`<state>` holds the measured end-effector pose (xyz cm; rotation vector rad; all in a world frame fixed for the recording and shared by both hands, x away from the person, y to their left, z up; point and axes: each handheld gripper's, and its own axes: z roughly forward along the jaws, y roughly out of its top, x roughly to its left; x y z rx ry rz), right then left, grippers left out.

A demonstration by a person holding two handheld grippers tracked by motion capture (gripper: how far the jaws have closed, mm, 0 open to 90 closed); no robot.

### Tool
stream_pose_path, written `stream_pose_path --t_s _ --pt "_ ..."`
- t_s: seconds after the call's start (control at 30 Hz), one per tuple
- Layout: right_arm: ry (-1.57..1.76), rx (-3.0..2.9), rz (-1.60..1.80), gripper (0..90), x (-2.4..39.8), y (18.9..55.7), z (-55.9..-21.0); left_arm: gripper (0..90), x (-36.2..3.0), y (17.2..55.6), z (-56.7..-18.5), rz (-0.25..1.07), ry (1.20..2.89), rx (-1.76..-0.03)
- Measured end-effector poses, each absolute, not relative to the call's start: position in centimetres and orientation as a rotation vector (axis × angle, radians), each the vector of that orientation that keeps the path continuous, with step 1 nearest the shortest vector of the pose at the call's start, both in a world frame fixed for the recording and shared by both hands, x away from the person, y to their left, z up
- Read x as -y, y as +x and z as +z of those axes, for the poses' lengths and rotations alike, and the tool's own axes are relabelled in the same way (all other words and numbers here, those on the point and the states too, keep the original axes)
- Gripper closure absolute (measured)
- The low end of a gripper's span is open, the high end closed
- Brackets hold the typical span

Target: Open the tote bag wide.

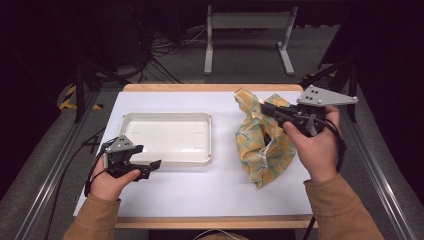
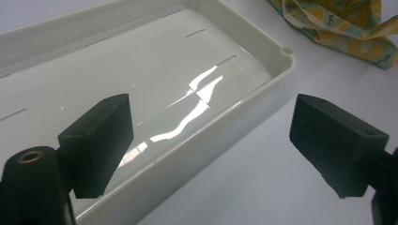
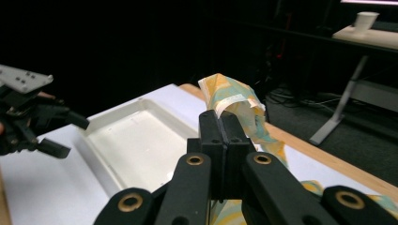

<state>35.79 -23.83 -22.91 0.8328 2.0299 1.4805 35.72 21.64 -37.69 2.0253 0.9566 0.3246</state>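
A yellow and teal patterned cloth (image 1: 262, 147) lies crumpled on the right half of the table, with one corner lifted above the rest. My right gripper (image 1: 265, 108) is shut on that raised corner. In the right gripper view the jaws (image 3: 219, 123) are pressed together with the cloth (image 3: 231, 95) sticking up past them. A white plastic tray (image 1: 167, 116) rests empty at the left centre. My left gripper (image 1: 146, 157) hovers at the tray's near left corner. Its jaws (image 2: 216, 136) stand wide open astride the tray rim (image 2: 281, 61), holding nothing.
A white sheet (image 1: 200, 190) covers the wooden table. Metal rails (image 1: 55, 165) run along both sides. Behind the table are the legs of another bench (image 1: 247, 22) and floor cables (image 1: 160, 60). A white cup (image 3: 365, 19) stands on a far bench.
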Motion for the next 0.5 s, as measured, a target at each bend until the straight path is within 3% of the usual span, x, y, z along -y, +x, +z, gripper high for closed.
stream_pose_path --t_s 0.5 --pt "1.006 -1.856 1.427 90.0 30.7 34.5 -23.2 14.2 -21.3 35.7 -37.8 0.322 2.035 -0.953"
